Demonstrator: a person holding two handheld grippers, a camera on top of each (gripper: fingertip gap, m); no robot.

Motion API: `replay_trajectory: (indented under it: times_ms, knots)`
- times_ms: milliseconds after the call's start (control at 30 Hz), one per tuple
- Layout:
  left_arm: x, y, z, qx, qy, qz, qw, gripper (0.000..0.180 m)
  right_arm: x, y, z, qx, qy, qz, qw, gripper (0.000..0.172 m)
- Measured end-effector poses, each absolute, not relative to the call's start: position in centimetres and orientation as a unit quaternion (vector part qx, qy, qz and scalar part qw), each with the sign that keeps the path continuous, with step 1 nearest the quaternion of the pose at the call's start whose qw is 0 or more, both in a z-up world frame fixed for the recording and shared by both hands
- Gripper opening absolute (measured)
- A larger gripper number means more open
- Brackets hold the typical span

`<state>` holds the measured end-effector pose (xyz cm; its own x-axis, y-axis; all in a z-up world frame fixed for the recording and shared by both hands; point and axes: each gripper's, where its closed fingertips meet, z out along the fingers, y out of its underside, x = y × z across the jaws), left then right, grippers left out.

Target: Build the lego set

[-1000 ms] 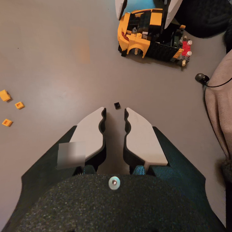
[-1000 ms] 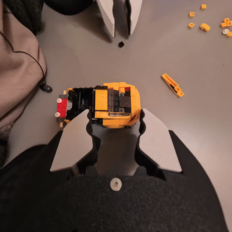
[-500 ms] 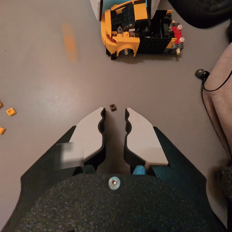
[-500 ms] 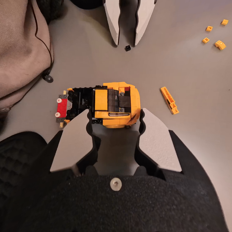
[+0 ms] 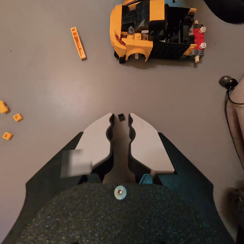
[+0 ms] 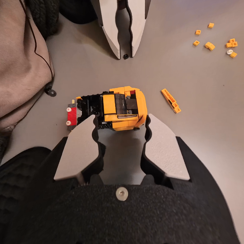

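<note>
My left gripper (image 5: 121, 115) is low over the grey table (image 5: 66, 85), open and narrow. A tiny black brick (image 5: 121, 117) lies on the table between its fingertips, with a gap to each pad. The right wrist view shows the same, with the black brick (image 6: 125, 56) between the left gripper's tips. My right gripper (image 6: 121, 116) is shut on a yellow and black brick-built car (image 6: 118, 105) with a red rear end. One pad is on its black middle, the other on its rounded yellow front. The car (image 5: 151, 33) rests on the table beyond the left gripper.
A long orange piece (image 6: 171, 101) lies right of the car. It also shows in the left wrist view (image 5: 77, 42). Several small orange bricks (image 6: 210, 45) lie scattered farther off (image 5: 17, 117). A beige cloth (image 6: 19, 66) with a black cord and toggle (image 6: 50, 92) borders one side. My right fingertips sit around 15 centimeters from my left ones.
My left gripper moved forward, so the black brick now lies between its tips, and its jaws narrowed. The car shifted relative to the long orange piece while staying fixed in the right gripper.
</note>
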<state>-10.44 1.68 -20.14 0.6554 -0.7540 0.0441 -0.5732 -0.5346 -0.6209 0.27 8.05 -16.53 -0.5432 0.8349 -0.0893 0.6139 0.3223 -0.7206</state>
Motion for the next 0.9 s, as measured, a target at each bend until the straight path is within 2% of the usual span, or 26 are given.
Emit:
replay_trajectory:
  times_ms: [100, 367, 667, 900]
  knots:
    - [-10.6, 1.7, -20.2, -0.863, 0.385, -0.151, 0.291, 0.008, 0.7, 8.2, -16.3, -0.468, -0.789, 0.365, 0.16, 0.069]
    - [-10.1, 1.9, -19.5, -0.859, 0.359, -0.195, 0.308, 0.008, 2.0, 8.3, -15.8, -0.5, -0.758, 0.376, 0.186, 0.065]
    - [-8.0, 2.5, -15.2, -0.817, 0.224, -0.423, 0.323, 0.008, 1.3, 10.7, -13.6, -0.532, -0.71, 0.393, 0.244, 0.047]
    - [-6.5, 4.1, -9.4, -0.678, 0.082, -0.673, 0.284, 0.007, -1.0, 8.8, -10.9, -0.486, -0.714, 0.398, 0.308, 0.032]
